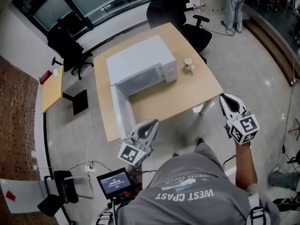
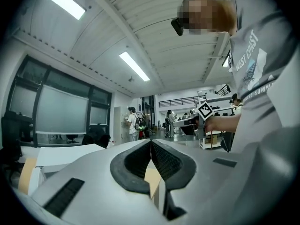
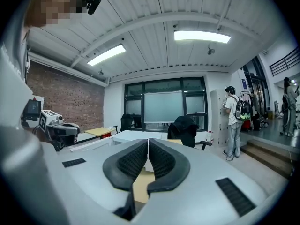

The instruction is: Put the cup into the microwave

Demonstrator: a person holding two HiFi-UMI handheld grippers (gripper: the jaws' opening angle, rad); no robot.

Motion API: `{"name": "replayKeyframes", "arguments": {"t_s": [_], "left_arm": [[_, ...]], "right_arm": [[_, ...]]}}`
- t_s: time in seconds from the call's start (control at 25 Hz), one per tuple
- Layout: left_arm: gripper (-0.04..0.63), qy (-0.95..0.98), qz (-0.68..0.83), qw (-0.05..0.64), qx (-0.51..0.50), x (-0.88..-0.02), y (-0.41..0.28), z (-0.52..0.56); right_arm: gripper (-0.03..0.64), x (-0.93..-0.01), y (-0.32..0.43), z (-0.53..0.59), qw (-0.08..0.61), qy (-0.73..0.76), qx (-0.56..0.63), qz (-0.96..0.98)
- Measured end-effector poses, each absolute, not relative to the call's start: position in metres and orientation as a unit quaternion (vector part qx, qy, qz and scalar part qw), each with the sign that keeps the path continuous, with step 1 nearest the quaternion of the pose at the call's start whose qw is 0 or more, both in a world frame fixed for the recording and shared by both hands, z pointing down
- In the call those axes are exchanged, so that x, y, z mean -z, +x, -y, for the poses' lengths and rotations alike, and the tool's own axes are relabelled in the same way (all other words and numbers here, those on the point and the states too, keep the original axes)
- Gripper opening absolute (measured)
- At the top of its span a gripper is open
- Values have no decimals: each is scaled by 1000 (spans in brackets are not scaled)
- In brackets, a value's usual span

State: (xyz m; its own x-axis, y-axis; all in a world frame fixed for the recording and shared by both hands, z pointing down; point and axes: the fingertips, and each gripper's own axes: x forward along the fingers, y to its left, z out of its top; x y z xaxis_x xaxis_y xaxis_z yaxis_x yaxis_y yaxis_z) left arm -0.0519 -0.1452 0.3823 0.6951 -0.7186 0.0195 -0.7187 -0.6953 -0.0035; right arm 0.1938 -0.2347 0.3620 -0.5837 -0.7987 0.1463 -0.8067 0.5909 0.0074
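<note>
A white microwave (image 1: 140,62) stands on the wooden table (image 1: 178,93), its door (image 1: 120,111) swung open toward the table's front left. The pale cup (image 1: 188,63) sits upright on the table just right of the microwave. Both grippers hang off the table's near edge, well short of the cup. My left gripper (image 1: 151,124) is by the front edge near the open door, jaws closed together with nothing between them (image 2: 151,144). My right gripper (image 1: 227,99) is off the front right corner, also shut and empty (image 3: 148,142).
Black office chairs (image 1: 174,11) stand behind the table and at the left (image 1: 65,46). A small yellow side table (image 1: 51,90) is at far left. A person (image 1: 234,3) stands at the back right. Cables and a power strip (image 1: 86,165) lie on the floor.
</note>
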Motion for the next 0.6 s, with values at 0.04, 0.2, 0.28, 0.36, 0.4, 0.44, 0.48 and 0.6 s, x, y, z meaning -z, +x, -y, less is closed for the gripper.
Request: {"name": "replayKeyframes", "arguments": {"t_s": [0.04, 0.2, 0.28, 0.36, 0.4, 0.44, 0.48, 0.6], "left_arm": [[21, 919, 394, 6, -13, -387, -57, 154], [21, 910, 414, 19, -18, -396, -76, 186], [21, 903, 428, 23, -24, -400, -83, 205], [21, 896, 443, 26, -30, -403, -90, 230], [21, 893, 449, 25, -32, -403, -92, 243], [21, 890, 454, 24, -36, -403, -93, 256], [21, 888, 457, 24, -39, -402, -93, 270], [21, 884, 464, 29, -47, -400, -90, 309]], "right_arm": [[19, -365, 189, 250, 70, 450, -32, 890], [20, -383, 175, 312, 84, 441, -42, 892], [20, -397, 173, 349, 88, 442, -50, 891], [20, -416, 172, 390, 93, 442, -63, 890], [20, -426, 171, 411, 97, 441, -68, 890], [20, -436, 170, 434, 102, 440, -74, 889], [20, -447, 169, 455, 108, 439, -79, 888], [20, -481, 170, 517, 130, 437, -95, 885]]}}
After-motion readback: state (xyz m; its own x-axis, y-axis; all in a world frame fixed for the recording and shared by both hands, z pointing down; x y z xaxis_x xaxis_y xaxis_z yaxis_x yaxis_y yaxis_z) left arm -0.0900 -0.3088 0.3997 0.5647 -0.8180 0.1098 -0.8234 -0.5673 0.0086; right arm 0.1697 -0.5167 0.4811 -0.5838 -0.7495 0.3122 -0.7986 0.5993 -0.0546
